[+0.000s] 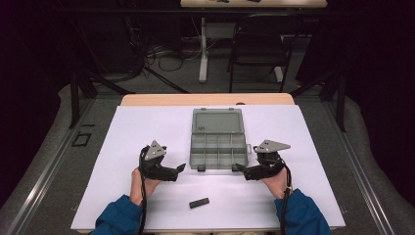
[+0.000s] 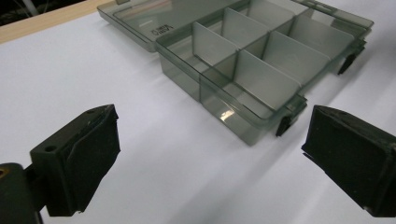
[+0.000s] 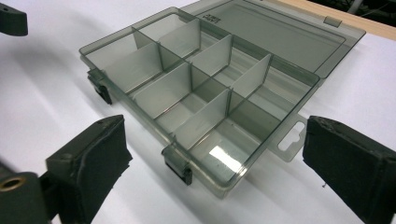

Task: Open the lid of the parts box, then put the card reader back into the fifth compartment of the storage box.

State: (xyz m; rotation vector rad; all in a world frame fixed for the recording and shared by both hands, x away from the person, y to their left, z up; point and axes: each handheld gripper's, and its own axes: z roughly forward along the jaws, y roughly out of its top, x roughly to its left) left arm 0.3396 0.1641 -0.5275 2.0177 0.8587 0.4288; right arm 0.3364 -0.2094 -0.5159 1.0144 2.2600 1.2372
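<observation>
**Box open and empty, both grippers free beside it**

With both sets of jaws standing wide and nothing between them, I am holding no part of the work just now. My left gripper (image 1: 181, 167) sits just off the near left corner of the compartment box (image 1: 218, 151), its pads (image 2: 95, 154) apart over bare table; my right gripper (image 1: 236, 167) mirrors it at the near right corner, pads (image 3: 105, 158) likewise apart, the box's corner ahead of them but not touched.

Between the two grippers the box lies in the middle of the white table (image 1: 147, 127), its lid (image 1: 218, 121) folded flat back on the far side. Every compartment I can see is empty, and the two small latches (image 3: 178, 165) on the near edge hang loose.

Nearer to me, well apart from the box, lies a small dark block (image 1: 199, 202).

By my judgement the opening is done. What is left depends on that block: either it goes into a compartment, or the lid comes back over and the latches get pressed shut. Neither has started.
</observation>
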